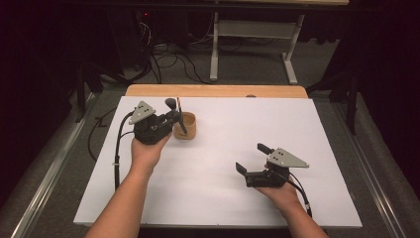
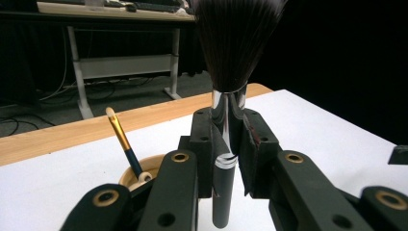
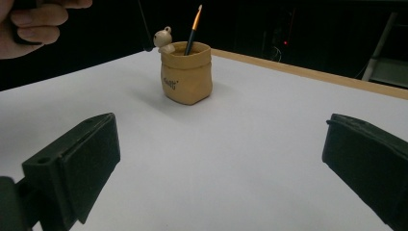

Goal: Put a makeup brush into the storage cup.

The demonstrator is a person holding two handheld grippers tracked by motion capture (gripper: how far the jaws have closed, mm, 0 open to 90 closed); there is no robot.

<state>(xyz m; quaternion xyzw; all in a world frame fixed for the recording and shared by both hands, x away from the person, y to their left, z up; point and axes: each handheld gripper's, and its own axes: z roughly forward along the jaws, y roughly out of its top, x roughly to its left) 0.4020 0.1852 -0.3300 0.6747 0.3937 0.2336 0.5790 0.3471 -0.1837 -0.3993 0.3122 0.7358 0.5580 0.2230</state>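
Observation:
A tan sack-shaped cup stands on the white table top, back left. A thin brush with a gold ferrule leans in it, and a small bear figure sits on its rim. My left gripper is shut on a large makeup brush, held upright with its dark bristles up and its handle end down, close beside the cup. My right gripper rests open near the front right, with nothing between its jaws and the cup ahead of it.
A wooden strip runs along the table's far edge. Beyond it are a desk frame and cables on the floor. The person's hand on the left gripper shows at top left in the right gripper view.

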